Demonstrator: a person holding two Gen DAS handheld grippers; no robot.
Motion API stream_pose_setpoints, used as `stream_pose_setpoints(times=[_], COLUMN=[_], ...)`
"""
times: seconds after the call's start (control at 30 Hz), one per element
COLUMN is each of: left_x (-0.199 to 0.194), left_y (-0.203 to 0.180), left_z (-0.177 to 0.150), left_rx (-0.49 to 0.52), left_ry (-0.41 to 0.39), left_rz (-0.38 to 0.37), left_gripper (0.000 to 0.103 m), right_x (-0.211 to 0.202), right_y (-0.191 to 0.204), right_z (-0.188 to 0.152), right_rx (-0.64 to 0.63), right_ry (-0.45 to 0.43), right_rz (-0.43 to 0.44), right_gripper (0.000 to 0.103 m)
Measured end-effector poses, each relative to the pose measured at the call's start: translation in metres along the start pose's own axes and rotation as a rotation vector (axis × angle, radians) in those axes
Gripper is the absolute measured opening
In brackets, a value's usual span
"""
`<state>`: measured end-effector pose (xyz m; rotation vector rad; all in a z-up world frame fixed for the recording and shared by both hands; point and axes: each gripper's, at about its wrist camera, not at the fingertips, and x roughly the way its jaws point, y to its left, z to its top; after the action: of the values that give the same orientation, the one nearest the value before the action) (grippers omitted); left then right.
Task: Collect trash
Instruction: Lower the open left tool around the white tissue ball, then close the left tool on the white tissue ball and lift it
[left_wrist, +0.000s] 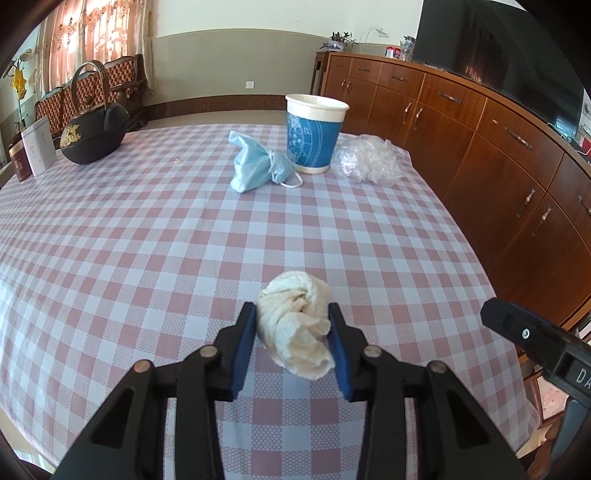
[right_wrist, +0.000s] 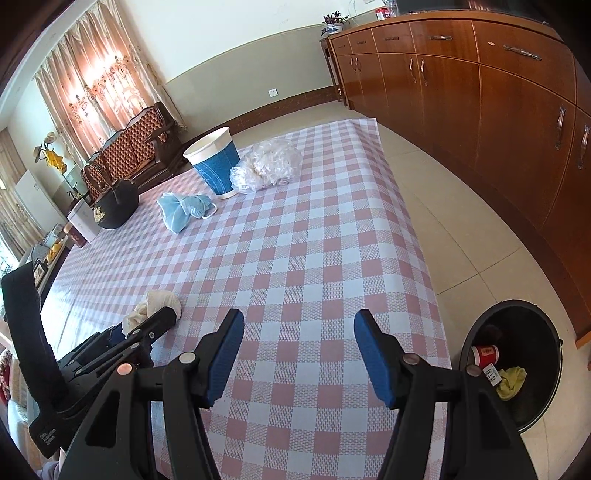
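Two blue pads of the left gripper (left_wrist: 291, 332) are seen pressed against a crumpled white tissue (left_wrist: 295, 321) in the left wrist view, so the wad is clamped between them on the checked tablecloth (left_wrist: 147, 240). A wide stretch of bare cloth is left between the tissue and the far items: a crumpled blue face mask (left_wrist: 258, 162), a blue and white paper cup (left_wrist: 314, 133) just beside it, and a clear plastic wad (left_wrist: 365, 158) beside the cup, near the table's right edge. A black kettle (left_wrist: 92, 136) is set at the far left. A wooden sideboard (left_wrist: 498, 147) is seen along the right, beyond the table edge. The tip of the right gripper (left_wrist: 517, 325) is seen at the lower right, apart from the tissue.

From the right wrist view, the right gripper (right_wrist: 299, 332) is seen with its jaws spread and nothing between them, over bare cloth near the table's near right part. The left gripper (right_wrist: 155, 321) is seen at the left with the tissue (right_wrist: 159, 301) at its tip. The mask (right_wrist: 184, 210), cup (right_wrist: 214, 162) and plastic wad (right_wrist: 269, 162) are grouped at the far end. Past the right table edge, open tiled floor (right_wrist: 443, 203) is seen, and a black bin (right_wrist: 517, 350) is stood on it, with a red cup (right_wrist: 485, 356) and a yellow scrap (right_wrist: 511, 380) inside.
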<state>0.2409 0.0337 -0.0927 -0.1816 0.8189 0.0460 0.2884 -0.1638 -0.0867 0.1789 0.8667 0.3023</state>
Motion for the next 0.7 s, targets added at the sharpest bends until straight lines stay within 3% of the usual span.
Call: stream_pose_setpoints(times=[0.7], left_x=[0.032], left_y=[0.056], left_z=[0.077], left_rx=[-0.112], left_ry=[-0.076], left_rz=[0.05], left_gripper=[0.039], right_x=[0.075], right_y=[0.032], right_z=[0.073], right_rx=[-0.047], right_ry=[0.023], right_rz=[0.014], right_gripper=[0.064])
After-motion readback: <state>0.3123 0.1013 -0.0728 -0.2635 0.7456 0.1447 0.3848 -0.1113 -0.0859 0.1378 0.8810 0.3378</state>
